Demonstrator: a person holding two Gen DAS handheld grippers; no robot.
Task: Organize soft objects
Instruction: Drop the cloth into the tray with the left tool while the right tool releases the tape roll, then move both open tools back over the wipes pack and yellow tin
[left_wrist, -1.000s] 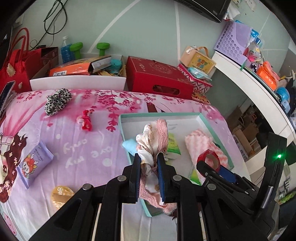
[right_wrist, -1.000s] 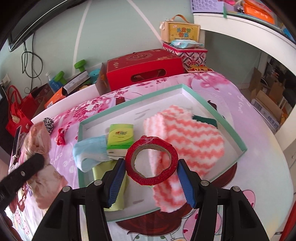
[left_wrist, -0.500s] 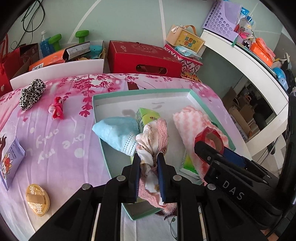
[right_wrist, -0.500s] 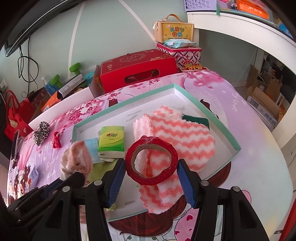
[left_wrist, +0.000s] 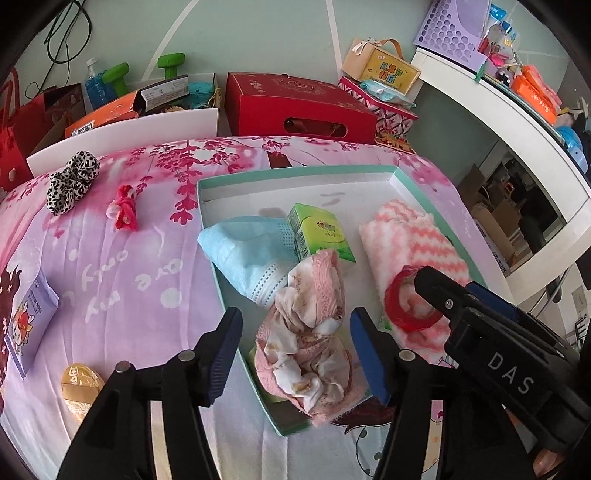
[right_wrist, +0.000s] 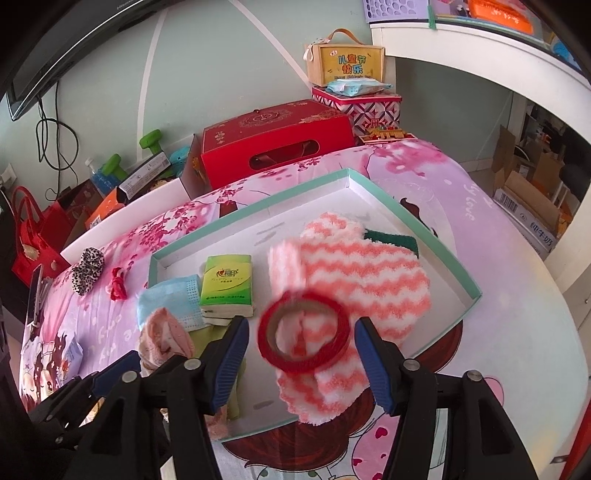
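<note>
My left gripper is open, its jaws wide either side of a pink and cream cloth that rests bunched at the near-left corner of the teal-rimmed box lid. My right gripper is open too; the red tape roll sits between its jaws, blurred, clear of both pads, over the pink zigzag fluffy towel. The lid also holds a light blue cloth and a green tissue pack. The pink cloth shows beside the left gripper in the right view.
On the pink bedspread left of the lid lie a leopard scrunchie, a red hair tie, a purple packet and a gold item. A red gift box and white board stand behind. A white curved shelf is at right.
Both grippers opened. The left let go of the pink cloth, which dropped into the lid's near-left corner. The right released the red tape roll, now blurred between its jaws.
</note>
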